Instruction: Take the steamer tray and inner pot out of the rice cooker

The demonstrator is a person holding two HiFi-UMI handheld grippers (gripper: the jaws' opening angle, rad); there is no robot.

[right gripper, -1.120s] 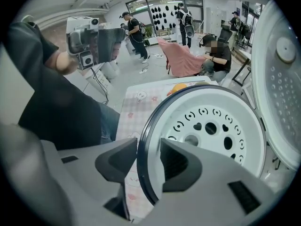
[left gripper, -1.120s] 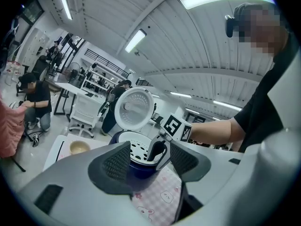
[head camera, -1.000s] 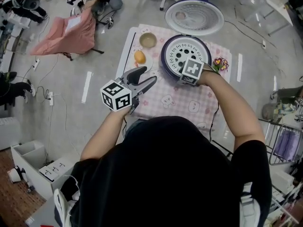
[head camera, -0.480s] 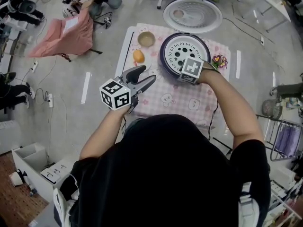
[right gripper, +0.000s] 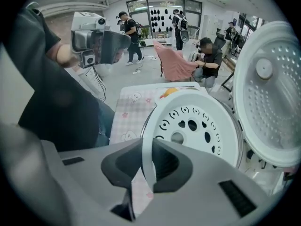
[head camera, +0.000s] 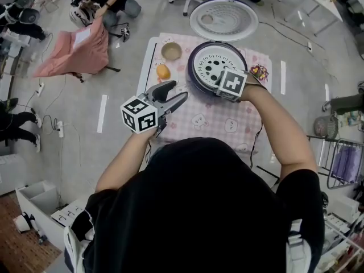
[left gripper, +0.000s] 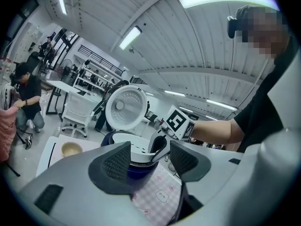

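The white steamer tray [head camera: 211, 66] with its round holes sits in the mouth of the dark blue rice cooker [head camera: 191, 73], whose lid [head camera: 223, 20] stands open behind. My right gripper [head camera: 219, 84] points steeply down at the tray's near edge. Its jaws are closing, and the tray's thin rim [right gripper: 149, 149] is pinched between the pads. In the left gripper view the tray [left gripper: 136, 147] is tilted, lifted a little above the cooker. My left gripper [head camera: 177, 91] hovers open and empty left of the cooker. The inner pot is hidden under the tray.
A pink checked cloth [head camera: 210, 121] covers the small table. At its back left lie a beige bowl [head camera: 170, 51] and an orange [head camera: 163, 71]. A small bunch of flowers [head camera: 260, 73] is right of the cooker. People kneel by a pink cloth [head camera: 77, 47] on the floor.
My right gripper has closed its jaws onto the tray's near rim and risen slightly with it. The left gripper has stayed where it was.
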